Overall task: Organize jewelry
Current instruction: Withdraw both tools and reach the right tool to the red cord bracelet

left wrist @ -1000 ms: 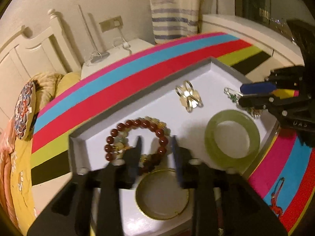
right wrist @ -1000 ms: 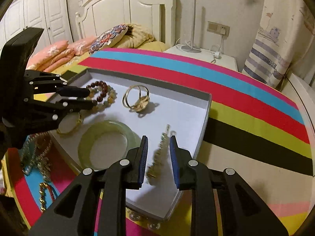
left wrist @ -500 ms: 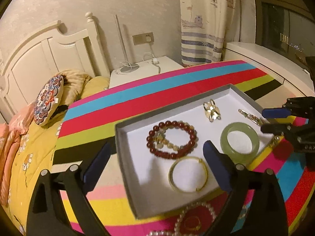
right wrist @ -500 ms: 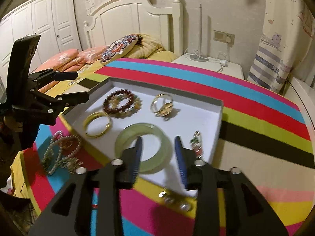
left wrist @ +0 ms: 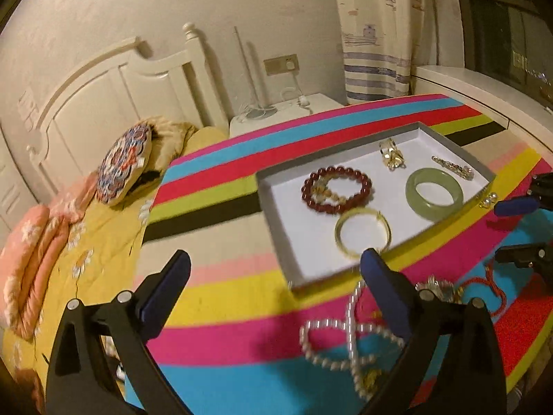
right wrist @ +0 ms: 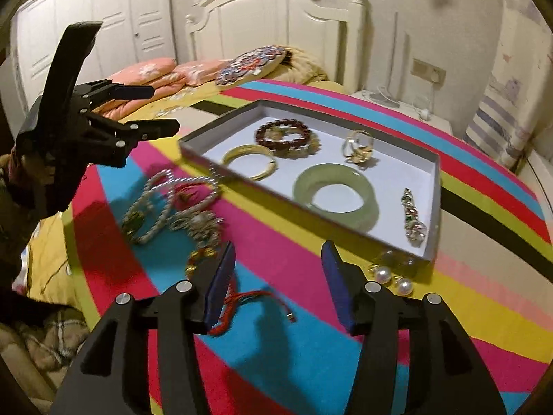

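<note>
The striped bench (right wrist: 466,180) carries a grey tray (right wrist: 436,186) that already holds a jade bangle (right wrist: 333,195), a dark red bead bracelet (right wrist: 281,134), a thin yellow-green bangle (right wrist: 249,160), a gold ornament (right wrist: 357,145) and a jewelled clip (right wrist: 413,218). Outside the tray, loose pieces lie on the bench: a looped pearl necklace (right wrist: 166,200) tangled with a metallic cluster (right wrist: 200,224), a red cord bracelet (right wrist: 249,301) and pearl earrings (right wrist: 394,278) just beside the tray's near corner.

The red cord lies directly below the right gripper (right wrist: 276,280), running roughly crosswise between its fingers; that hand looks nearest to it. The pearl necklace sits under the left gripper (left wrist: 276,297), near its right finger.

Both grippers tilt downward over the bench. The left gripper's jaws have just been opening and stand wide, with nothing between them; the right's have just been opening too, partway apart and empty.
</note>
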The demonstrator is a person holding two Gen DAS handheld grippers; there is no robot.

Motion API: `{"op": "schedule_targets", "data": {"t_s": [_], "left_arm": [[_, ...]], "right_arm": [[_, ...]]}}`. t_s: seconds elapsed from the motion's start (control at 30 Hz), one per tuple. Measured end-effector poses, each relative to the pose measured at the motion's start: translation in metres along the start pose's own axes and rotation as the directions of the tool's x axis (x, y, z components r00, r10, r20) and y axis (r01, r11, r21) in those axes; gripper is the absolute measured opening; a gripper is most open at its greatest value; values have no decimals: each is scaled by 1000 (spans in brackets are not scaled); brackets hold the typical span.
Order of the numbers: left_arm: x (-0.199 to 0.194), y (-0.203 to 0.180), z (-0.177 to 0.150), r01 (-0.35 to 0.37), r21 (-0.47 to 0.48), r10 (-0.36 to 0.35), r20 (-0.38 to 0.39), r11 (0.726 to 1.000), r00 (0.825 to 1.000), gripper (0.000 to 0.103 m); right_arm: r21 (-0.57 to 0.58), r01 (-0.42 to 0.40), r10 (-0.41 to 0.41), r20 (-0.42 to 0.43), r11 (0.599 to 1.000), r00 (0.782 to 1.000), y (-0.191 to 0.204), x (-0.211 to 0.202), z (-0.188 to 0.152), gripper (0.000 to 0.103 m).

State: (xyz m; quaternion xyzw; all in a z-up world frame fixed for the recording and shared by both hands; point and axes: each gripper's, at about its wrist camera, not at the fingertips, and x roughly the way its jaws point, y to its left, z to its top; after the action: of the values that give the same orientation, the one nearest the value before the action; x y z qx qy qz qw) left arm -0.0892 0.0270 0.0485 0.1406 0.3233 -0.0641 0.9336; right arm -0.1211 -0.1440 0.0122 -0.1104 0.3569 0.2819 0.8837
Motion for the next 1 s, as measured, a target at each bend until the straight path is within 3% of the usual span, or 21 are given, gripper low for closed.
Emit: {"op": "schedule_targets", "data": {"t_s": [0.43,0.73,0.9,1.0], "left_arm": [[-24,-8,-57,33,-18,-34,-37,999,999,98],[-27,-15,-61,49,-62,-49,-5,997,999,98],[-27,-15,-56,54,-136,-55,-3,989,998,98],[-26,-15,-56,47,-170,-51,-19,984,999,98]], "right_arm": [[-64,-31,26,-85,997,996,19,21,-9,50],[-63,-8,0,-125,998,992,19,30,-10,49],[-73,-34,24,-126,997,992,25,28,-14,33],[-81,-37,27,-121,996,992,29,25,-16,14]]}}
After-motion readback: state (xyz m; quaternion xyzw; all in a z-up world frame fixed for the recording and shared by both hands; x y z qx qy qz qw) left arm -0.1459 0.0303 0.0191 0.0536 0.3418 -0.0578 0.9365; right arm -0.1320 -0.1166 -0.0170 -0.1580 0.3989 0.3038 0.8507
